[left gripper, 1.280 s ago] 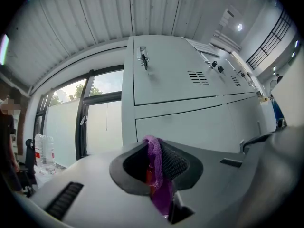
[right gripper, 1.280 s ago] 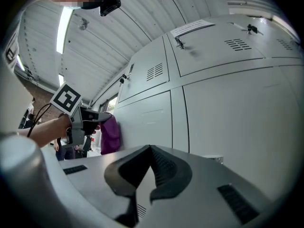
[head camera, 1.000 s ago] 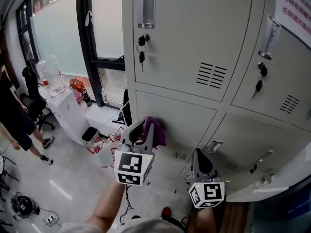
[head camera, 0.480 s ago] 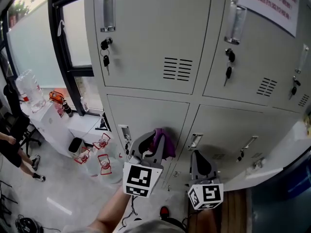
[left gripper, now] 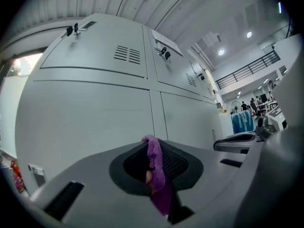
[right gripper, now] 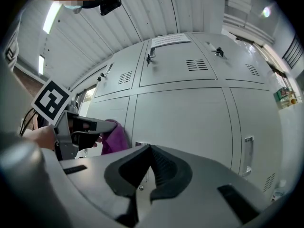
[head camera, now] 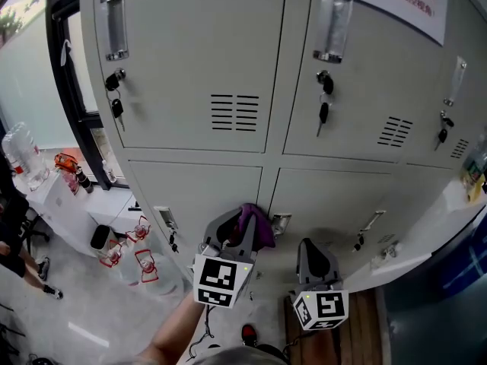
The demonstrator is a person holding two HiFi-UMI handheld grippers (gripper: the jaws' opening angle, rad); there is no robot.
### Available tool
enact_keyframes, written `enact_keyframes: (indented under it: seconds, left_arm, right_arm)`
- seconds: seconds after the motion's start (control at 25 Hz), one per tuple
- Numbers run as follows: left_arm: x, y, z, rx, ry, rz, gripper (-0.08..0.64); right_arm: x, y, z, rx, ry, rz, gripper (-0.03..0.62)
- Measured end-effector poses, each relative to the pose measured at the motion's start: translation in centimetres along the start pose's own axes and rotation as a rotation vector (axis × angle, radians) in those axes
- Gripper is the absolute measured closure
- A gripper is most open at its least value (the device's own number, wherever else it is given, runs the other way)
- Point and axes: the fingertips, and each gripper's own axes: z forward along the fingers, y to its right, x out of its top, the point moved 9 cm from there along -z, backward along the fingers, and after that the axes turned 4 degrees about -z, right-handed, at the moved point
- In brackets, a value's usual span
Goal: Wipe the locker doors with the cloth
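Note:
A purple cloth (head camera: pixel 255 224) is pinched in my left gripper (head camera: pixel 242 220), which is shut on it in front of the lower grey locker doors (head camera: pixel 198 192). From the left gripper view the cloth (left gripper: pixel 156 174) hangs between the closed jaws, with the lower door (left gripper: pixel 90 118) close ahead. The cloth looks near the seam between two lower doors; contact cannot be told. My right gripper (head camera: pixel 316 251) is held lower right, shut with nothing in it. In its own view the jaws meet (right gripper: pixel 145 167), and the left gripper (right gripper: pixel 78 129) with the cloth (right gripper: pixel 114 136) shows at left.
Upper locker doors (head camera: pixel 190 59) carry handles and keys (head camera: pixel 323 109) hanging from locks. A paper notice (head camera: pixel 396 2) is stuck at top right. A window frame (head camera: pixel 65 67) stands left. Water bottles (head camera: pixel 19 154) and red-trimmed items (head camera: pixel 144 265) sit on the floor at lower left.
The head view has swung right along the lockers, so the window has slid out to the left. Both grippers keep about the same place in view, the cloth still held.

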Motion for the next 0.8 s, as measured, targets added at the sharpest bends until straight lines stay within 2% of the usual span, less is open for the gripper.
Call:
enact_keyframes:
  seconds: [0.36, 0.8]
  left_arm:
    - [-0.3, -1.2, 0.0, 0.026, -0.009, 0.004, 0.502]
    - [-1.1, -6.0, -3.3, 0.188, -0.046, 0.019, 0.501]
  right_arm:
    - [-0.5, -0.5, 1.6, 0.046, -0.001, 0.010, 0.578]
    - [-0.3, -2.8, 3.2, 0.145, 0.021, 0.012, 0.578]
